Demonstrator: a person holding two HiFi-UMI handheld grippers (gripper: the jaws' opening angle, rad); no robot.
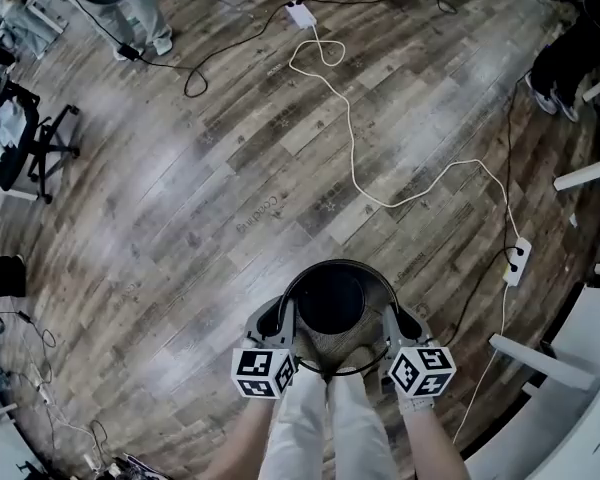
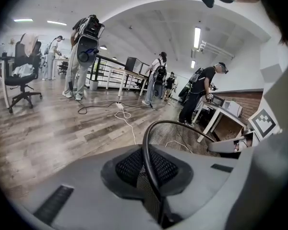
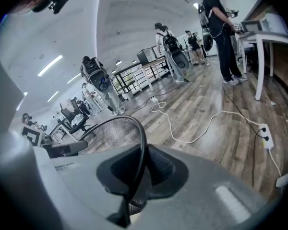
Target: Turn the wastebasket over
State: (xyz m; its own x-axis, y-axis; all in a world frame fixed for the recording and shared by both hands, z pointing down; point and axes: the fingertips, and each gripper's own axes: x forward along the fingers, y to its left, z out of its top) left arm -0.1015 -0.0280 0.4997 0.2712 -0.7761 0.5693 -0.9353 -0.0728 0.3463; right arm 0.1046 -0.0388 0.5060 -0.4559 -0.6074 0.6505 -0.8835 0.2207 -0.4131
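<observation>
I hold a black wire-mesh wastebasket off the wooden floor, in front of my legs. In the head view its dark round inside faces up at me, with the mesh wall toward my body. My left gripper is shut on the rim at the basket's left side. My right gripper is shut on the rim at its right. In the left gripper view the rim wire runs between the jaws of the left gripper, and the wastebasket mesh curves beyond. The right gripper clamps the wastebasket rim the same way.
A white cable snakes over the floor to a power strip on the right. A black office chair stands at the left, white table legs at the right. Several people stand farther off in the room.
</observation>
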